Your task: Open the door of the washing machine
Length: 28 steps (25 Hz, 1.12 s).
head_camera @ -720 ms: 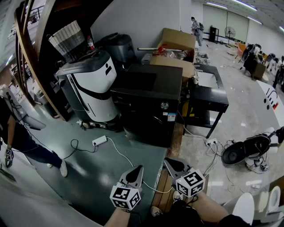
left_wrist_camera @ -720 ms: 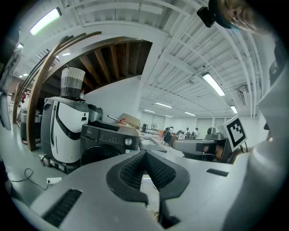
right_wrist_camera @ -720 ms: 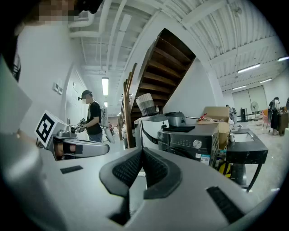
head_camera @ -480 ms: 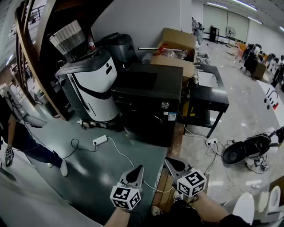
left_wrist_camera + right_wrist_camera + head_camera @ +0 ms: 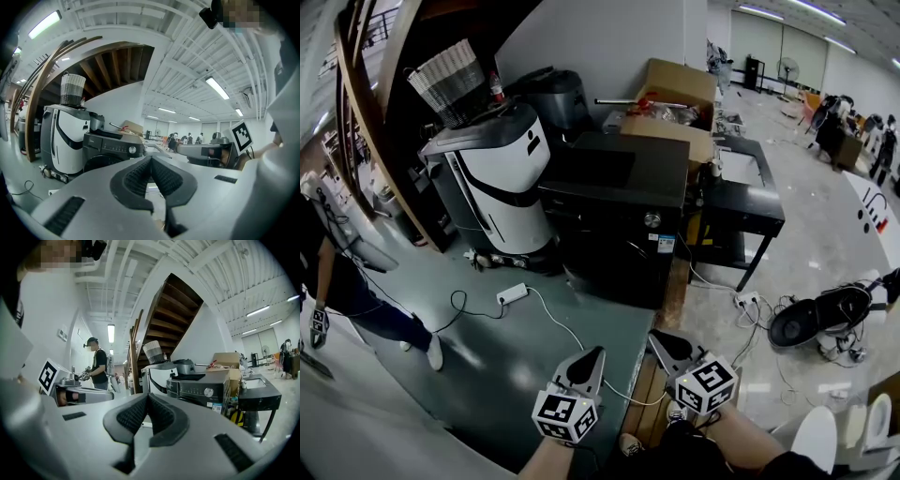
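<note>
A black front-loading washing machine (image 5: 614, 220) stands in the middle of the head view, its door closed, a silver dial on the panel; it also shows as the washing machine (image 5: 110, 150) and the washing machine (image 5: 199, 390) in the two gripper views. My left gripper (image 5: 592, 354) hangs low in the head view, well short of the machine, jaws shut with nothing between them. Beside it, my right gripper (image 5: 656, 339) is shut and empty too. Both point roughly level toward the machine.
A white and black appliance (image 5: 497, 178) stands left of the machine, a black table (image 5: 736, 202) right of it, cardboard boxes (image 5: 675, 98) behind. A power strip (image 5: 511, 294) and cables lie on the green floor. A person (image 5: 342, 291) stands at left; a vacuum (image 5: 811, 319) lies at right.
</note>
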Tool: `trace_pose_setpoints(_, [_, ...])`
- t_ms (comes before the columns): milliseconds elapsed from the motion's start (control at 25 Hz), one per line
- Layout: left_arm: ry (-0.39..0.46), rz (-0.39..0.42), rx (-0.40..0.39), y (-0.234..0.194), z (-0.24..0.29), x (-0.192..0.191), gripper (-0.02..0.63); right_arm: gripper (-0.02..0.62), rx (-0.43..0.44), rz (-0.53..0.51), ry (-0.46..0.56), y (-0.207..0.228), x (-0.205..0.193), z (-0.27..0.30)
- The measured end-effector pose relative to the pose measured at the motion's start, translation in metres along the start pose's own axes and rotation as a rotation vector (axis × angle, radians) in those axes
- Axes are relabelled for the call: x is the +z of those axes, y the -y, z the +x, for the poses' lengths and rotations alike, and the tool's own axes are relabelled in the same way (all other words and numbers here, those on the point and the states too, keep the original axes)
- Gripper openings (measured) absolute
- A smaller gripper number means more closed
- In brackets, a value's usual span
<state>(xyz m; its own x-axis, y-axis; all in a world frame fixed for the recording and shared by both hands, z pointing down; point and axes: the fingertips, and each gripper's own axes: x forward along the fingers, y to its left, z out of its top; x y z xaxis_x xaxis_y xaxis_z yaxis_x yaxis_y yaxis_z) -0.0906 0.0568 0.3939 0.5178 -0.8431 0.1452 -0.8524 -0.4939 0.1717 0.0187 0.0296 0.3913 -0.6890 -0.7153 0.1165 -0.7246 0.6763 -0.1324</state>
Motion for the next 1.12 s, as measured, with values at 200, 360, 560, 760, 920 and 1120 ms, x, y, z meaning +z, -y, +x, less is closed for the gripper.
trace_pose_setpoints(200, [0.005, 0.006, -0.001, -0.003, -0.003, 0.002, 0.018, 0.018, 0.005, -0.001, 0.006, -0.003, 0.001, 0.002])
trace_pose_setpoints(360, [0.006, 0.006, 0.008, -0.005, -0.001, 0.002, 0.018, 0.018, 0.002, 0.005, 0.016, 0.001, 0.003, 0.003])
trace_pose_setpoints(560, [0.005, 0.005, 0.012, -0.008, 0.014, 0.001, 0.02, 0.02, 0.003, 0.0, 0.036, 0.017, 0.005, 0.01])
trace_pose_setpoints(760, [0.001, 0.012, 0.012, -0.01, 0.035, 0.003, 0.023, 0.065, 0.021, -0.005, 0.039, 0.037, 0.007, 0.022])
trace_pose_setpoints(920, [0.0, 0.004, 0.036, -0.018, 0.055, 0.005, 0.1, 0.106, 0.041, -0.013, 0.036, 0.055, 0.009, 0.034])
trace_pose_setpoints(1120, [0.006, -0.005, 0.047, -0.026, 0.088, 0.005, 0.159, 0.139, 0.064, -0.043, 0.025, 0.086, 0.009, 0.056])
